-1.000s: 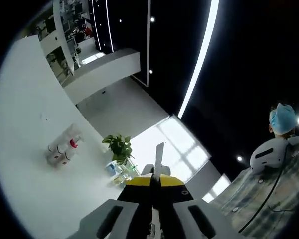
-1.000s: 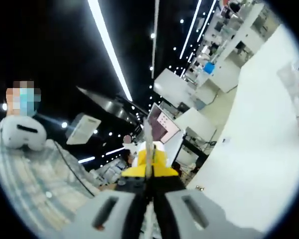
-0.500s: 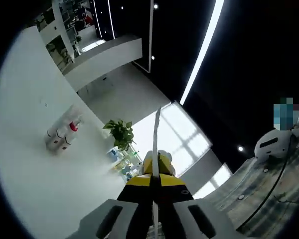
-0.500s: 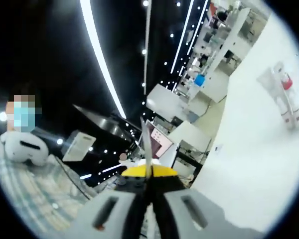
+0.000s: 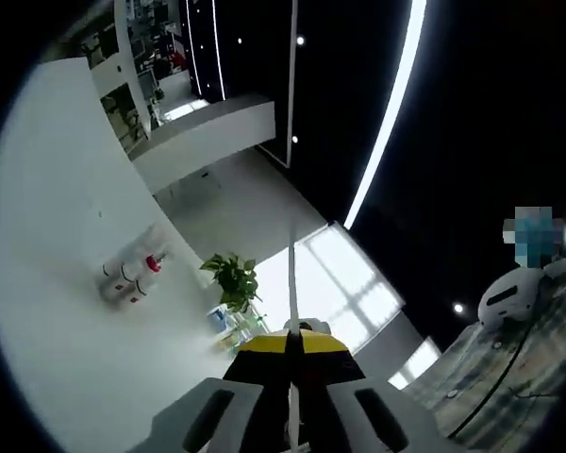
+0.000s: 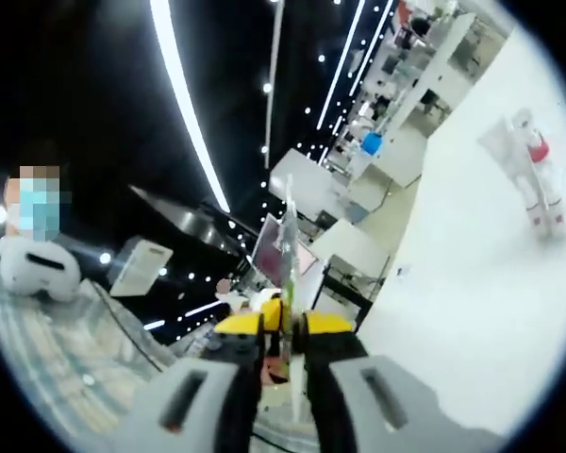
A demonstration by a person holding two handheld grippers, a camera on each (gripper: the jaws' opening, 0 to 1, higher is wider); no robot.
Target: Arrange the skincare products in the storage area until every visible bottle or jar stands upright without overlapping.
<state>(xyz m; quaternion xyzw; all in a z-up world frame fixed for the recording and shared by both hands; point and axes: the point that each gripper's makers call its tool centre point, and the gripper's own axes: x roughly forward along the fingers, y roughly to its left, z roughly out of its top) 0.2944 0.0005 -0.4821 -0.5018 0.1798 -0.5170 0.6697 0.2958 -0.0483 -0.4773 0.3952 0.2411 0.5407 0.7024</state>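
You have no legible text, brand, number or sign to record. The skincare bottles (image 5: 132, 276) on the white table (image 5: 47, 283) carry small dark marks on their labels, too small and blurred for you to read. In the right gripper view the same bottles (image 6: 528, 179) are equally unreadable.

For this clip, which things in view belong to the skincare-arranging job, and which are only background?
Job:
- cluster of clear bottles with white and red caps on the white table
- left gripper, jaws together
- right gripper, jaws slightly parted, nothing between them

Background:
- green potted plant
- small items below the plant, too small to identify
- long ceiling light strip
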